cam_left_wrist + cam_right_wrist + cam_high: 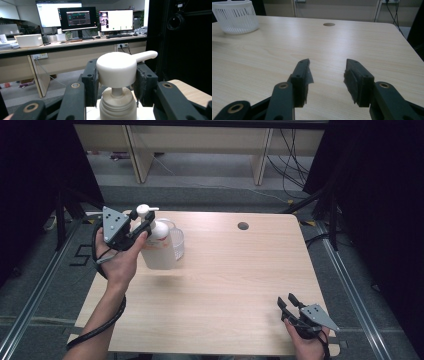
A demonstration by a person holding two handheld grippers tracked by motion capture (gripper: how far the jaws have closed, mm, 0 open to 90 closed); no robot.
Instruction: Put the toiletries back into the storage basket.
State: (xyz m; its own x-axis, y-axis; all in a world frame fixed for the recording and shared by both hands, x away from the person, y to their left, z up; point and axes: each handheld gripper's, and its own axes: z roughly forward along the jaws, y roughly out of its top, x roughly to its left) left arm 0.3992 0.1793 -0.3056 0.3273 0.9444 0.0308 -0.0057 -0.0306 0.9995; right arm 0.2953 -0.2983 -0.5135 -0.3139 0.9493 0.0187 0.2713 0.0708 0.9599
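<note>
White pump bottle [156,242], gripped at its pump head [116,69] by the left gripper [142,227], hangs over the table [225,285] beside the basket [236,17]. Right gripper [325,82] rests open, empty. Next, probably lowering it gently.

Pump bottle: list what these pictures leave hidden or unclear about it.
- Label text on the pump bottle: too small and blurred in the high view.
- Bottle body below the collar: cut off by the bottom edge in the left gripper view.
- Neck sides: hidden by the left hand-held gripper in the high view.
- How full it is: cannot tell.
</note>
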